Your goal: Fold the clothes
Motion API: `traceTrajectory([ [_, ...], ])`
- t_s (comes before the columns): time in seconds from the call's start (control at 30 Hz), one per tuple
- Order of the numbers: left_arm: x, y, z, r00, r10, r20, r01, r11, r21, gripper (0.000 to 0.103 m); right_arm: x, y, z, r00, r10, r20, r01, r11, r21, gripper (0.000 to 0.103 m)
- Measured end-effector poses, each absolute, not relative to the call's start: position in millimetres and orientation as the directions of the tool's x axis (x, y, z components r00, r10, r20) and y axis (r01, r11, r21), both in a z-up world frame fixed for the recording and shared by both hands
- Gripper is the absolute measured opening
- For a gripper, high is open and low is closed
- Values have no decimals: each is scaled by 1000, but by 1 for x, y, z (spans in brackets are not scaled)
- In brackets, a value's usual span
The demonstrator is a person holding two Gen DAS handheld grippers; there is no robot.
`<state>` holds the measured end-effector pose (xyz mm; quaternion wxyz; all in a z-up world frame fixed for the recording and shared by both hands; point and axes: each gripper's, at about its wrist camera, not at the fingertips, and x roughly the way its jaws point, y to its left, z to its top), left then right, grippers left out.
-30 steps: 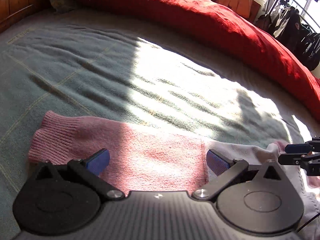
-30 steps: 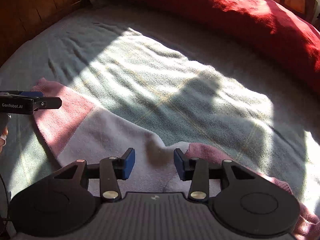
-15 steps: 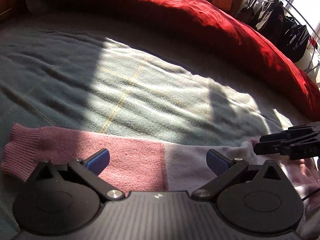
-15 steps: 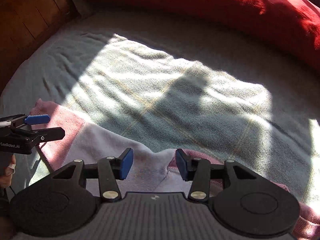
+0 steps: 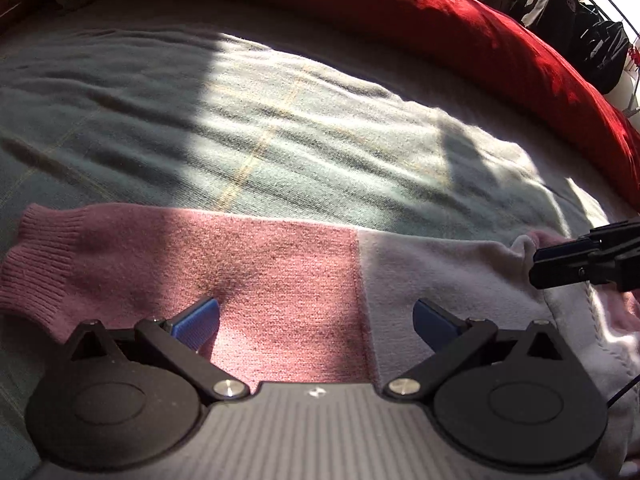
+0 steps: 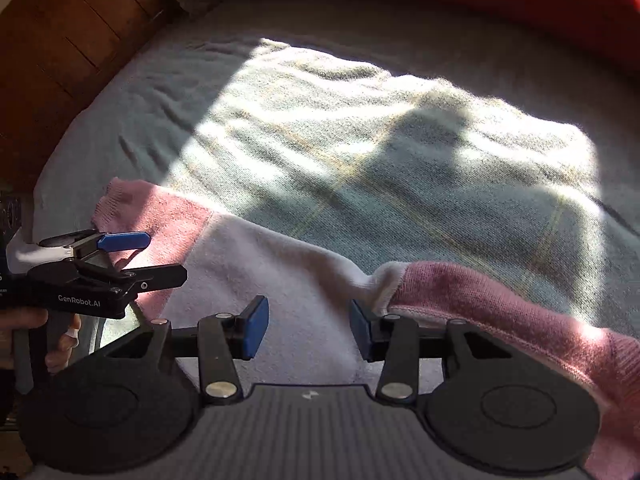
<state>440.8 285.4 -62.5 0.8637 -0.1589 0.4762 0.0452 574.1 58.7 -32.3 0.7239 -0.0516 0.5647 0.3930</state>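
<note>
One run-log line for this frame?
left tongs: open over pink sleeve | right tongs: open over white body | nothing gripped

- only readable text was "GenRobot.AI", white letters on the black side of the left gripper (image 6: pixel 138 258), seen from the right wrist view
- left wrist view had nothing legible; no labels, no numbers

A sunlit bedroom at home: a grey-green blanket (image 5: pixel 280 128) covers the bed, red duvet (image 5: pixel 460 28) across the top, hanging clothes (image 5: pixel 576 20) upper right.
</note>
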Motion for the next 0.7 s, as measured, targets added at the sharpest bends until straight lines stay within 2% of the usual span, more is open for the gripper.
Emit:
traceTrajectory([
  [0.1,441,285,-64,550,-65,-832,-244,941,-235,102,586,67,-45,82,498,-863,-624,701,345,49],
  [0.17,441,287,-63,553,-66,-830,-251,937,-242,102,593,73,-58,105,484,-869,-615,718,325,44],
  [0.27,441,290,-59,553,-83,-829,-249,933,-259,102,601,77,-59,169,472,-865,-599,746,290,44],
  [0.33,438,291,-53,562,-93,-822,-249,929,-275,102,600,72,-52,167,485,-858,-563,762,321,44],
  [0.47,433,289,-44,576,-101,-811,-233,931,-281,102,570,52,-27,166,480,-861,-536,777,330,52],
  [0.6,434,283,-55,540,-89,-837,-222,944,-243,102,553,23,-11,248,373,-894,-502,839,211,56],
  [0.7,436,278,-61,518,-73,-852,-208,956,-209,102,565,-13,-9,309,283,-908,-409,902,142,70],
])
